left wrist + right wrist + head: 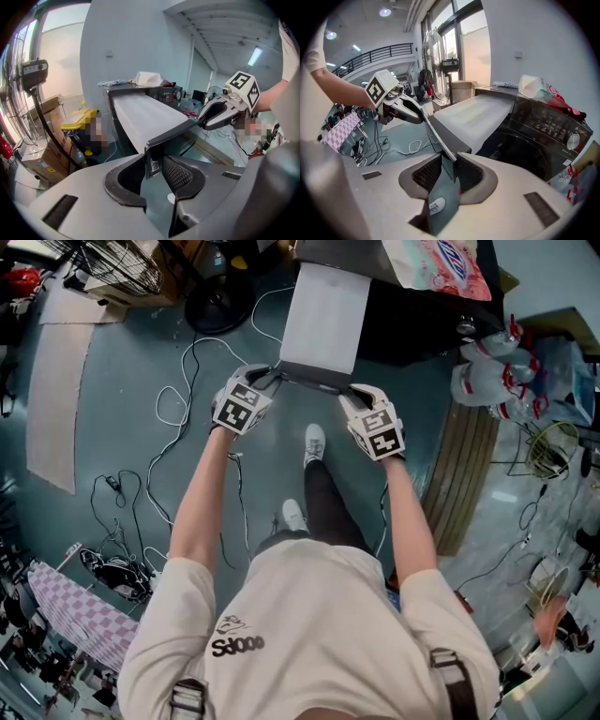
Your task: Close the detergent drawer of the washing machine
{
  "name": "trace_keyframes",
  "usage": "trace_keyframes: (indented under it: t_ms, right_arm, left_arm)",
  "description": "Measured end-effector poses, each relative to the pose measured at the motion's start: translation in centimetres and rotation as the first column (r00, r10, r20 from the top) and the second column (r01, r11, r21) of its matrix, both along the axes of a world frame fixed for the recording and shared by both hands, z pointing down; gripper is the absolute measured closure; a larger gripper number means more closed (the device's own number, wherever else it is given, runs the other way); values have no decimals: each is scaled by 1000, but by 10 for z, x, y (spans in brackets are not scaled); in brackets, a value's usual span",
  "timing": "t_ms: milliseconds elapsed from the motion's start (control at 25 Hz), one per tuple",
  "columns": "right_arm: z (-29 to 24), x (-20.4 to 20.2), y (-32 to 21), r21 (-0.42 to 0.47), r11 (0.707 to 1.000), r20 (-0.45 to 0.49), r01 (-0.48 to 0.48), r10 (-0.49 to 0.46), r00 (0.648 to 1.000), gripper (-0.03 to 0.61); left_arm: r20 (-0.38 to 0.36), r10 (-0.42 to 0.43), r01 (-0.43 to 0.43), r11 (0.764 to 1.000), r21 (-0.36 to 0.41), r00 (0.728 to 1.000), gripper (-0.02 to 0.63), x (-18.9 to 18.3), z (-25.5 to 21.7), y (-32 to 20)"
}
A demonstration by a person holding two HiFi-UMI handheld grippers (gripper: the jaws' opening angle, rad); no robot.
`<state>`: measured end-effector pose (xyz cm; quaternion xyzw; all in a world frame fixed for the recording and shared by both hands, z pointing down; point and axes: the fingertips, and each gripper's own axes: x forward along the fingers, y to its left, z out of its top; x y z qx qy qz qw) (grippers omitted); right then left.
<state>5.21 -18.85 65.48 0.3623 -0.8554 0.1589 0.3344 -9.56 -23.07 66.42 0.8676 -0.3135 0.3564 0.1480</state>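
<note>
Across teal floor underfoot, loose white cables (173, 409) looping past white shoes (314, 442). Off to the right, clear plastic bottles with red bands (487, 381) standing beside black washing machine (422, 324), with printed white-and-red pouch (441, 263) lying on top. Long white detergent drawer (323, 320) pulled far out from machine's front, contents not discernible. At opposite ends of dark grey front panel (309, 381), left gripper (272, 378) and right gripper (349, 390) each clamped on panel's edge.

floor: white cables (173, 388) | right: plastic bottles (489, 381) | left: checkered cloth (75, 610)
</note>
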Motion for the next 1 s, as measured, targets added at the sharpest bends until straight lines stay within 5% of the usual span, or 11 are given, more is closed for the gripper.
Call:
trace_keyframes:
  t_ms: [560,1000]
  right_arm:
    - [-35,20,-29,88,993,-24,-76,78,997,472]
    - [-32,26,-59,68,992,-17,-104,105,994,469]
  left_arm:
    - [-37,-69,69,998,10,997,503,15,-25,-18]
    - [-25,-109,108,994,-18,994,502,21,-28,-49]
